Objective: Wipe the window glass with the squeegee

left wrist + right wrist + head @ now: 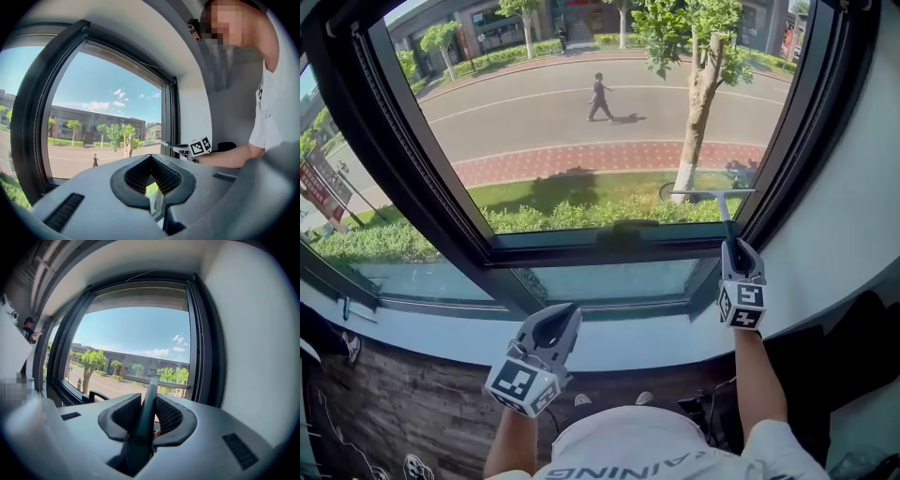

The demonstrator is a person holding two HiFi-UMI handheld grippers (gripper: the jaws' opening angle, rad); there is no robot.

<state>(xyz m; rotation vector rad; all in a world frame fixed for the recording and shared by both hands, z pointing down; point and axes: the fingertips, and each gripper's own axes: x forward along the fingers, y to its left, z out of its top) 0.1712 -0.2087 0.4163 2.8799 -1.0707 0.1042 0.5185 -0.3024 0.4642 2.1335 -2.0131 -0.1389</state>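
The squeegee [713, 194] has a thin pale blade on a dark handle, and the blade lies against the window glass [581, 112] at its lower right corner, by the frame. My right gripper [737, 253] is shut on the handle just below the blade. In the right gripper view the handle [148, 401] runs up between the black pads [171, 416] to the crossbar blade. My left gripper [560, 321] hangs low in front of the sill, apart from the glass, its jaws together with nothing in them. The left gripper view shows its jaws [151, 177] and the right gripper's marker cube [200, 146].
A thick dark window frame [600, 246] borders the glass, with a narrow lower pane [609, 279] and a white sill [628, 342] beneath. A white wall [853, 206] stands close on the right. Dark objects [862, 337] lie on the floor at the right, wood flooring [394, 412] at the left.
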